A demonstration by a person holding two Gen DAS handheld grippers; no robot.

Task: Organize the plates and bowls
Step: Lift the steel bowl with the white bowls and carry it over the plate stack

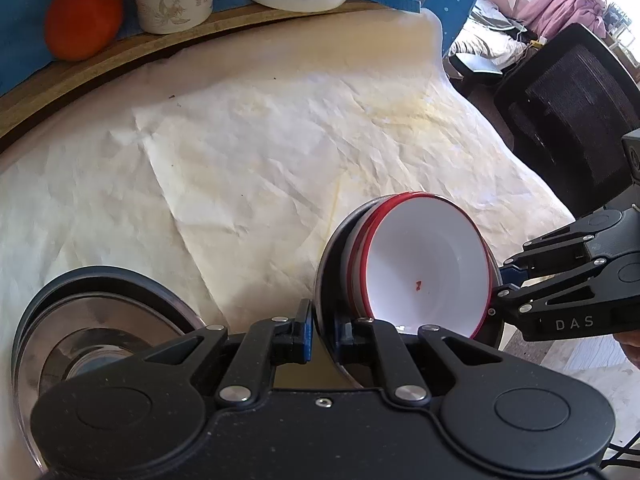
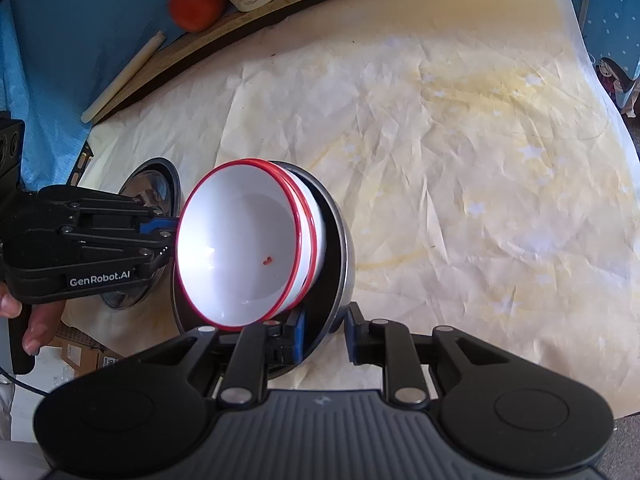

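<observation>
Red-rimmed bowls point(image 1: 424, 268) sit tilted in the steel bowl point(image 2: 340, 248); left claw point(image 1: 322, 330) pinches its rim, right claw point(image 2: 326, 334) stands narrowly parted around it; they could slide out.

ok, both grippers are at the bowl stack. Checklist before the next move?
1. Left gripper shut on the steel bowl rim: ok.
2. Right gripper straddles the same rim, pads pressing: cannot tell.
3. Two red-rimmed bowls nested inside the steel bowl: ok.
4. Top bowl clean: not ok, red speck inside.
5. Second steel bowl apart from the stack: ok.
</observation>
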